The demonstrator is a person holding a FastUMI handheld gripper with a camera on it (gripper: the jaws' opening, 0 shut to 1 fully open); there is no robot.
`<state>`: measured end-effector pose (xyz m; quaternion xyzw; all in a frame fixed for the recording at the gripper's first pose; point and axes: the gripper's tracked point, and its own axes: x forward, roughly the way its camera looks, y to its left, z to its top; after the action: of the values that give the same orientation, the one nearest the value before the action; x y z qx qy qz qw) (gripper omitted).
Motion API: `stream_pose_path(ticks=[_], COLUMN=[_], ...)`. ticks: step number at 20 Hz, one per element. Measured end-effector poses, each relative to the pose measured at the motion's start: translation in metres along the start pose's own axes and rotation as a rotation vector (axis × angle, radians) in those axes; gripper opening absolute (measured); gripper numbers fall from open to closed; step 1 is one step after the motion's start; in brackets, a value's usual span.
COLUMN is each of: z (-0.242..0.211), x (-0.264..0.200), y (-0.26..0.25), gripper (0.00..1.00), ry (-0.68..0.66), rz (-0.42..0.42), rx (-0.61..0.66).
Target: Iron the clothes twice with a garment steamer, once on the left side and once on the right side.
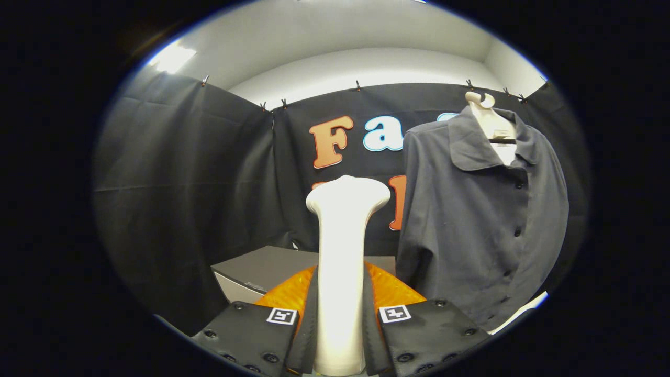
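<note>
The dark grey button-front shirt [484, 220] hangs on a pale hanger [489, 120] against the black cloth wall [183, 173] of the booth, its collar open and its row of buttons running down the front. In the gripper view it lies ahead of the fingers and off to their right, beyond the tool they carry. Its long axis is upright, from the collar down to the hem.

The gripper [340, 324] has its two fingers pinching the handle of the white garment steamer [343, 251], one on each side, pressed against it. The steamer stands up straight between them, and its wider head rises just to the left of the shirt's near sleeve, apart from the cloth. Behind the handle shows an orange ribbed part [390, 288] of the gripper body. Farther back, between the fingers and the wall, sits a grey tabletop [261, 269].

The steamer head does not yet touch the fabric, so I judge that neither pass has begun. The coming move turns on one thing: the shirt is to the right and farther out, so the head must travel that way before running along the garment's upright length.
</note>
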<state>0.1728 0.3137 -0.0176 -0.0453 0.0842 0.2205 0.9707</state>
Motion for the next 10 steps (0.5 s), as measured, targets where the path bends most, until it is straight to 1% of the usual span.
stream_pose_path(ticks=[6,10], z=[0.000,0.000], x=[-0.046,-0.066], y=[-0.050,-0.087], gripper=[0.43,0.43], ry=[-0.019,-0.036], rz=[-0.077,-0.140], rx=[0.009,0.026])
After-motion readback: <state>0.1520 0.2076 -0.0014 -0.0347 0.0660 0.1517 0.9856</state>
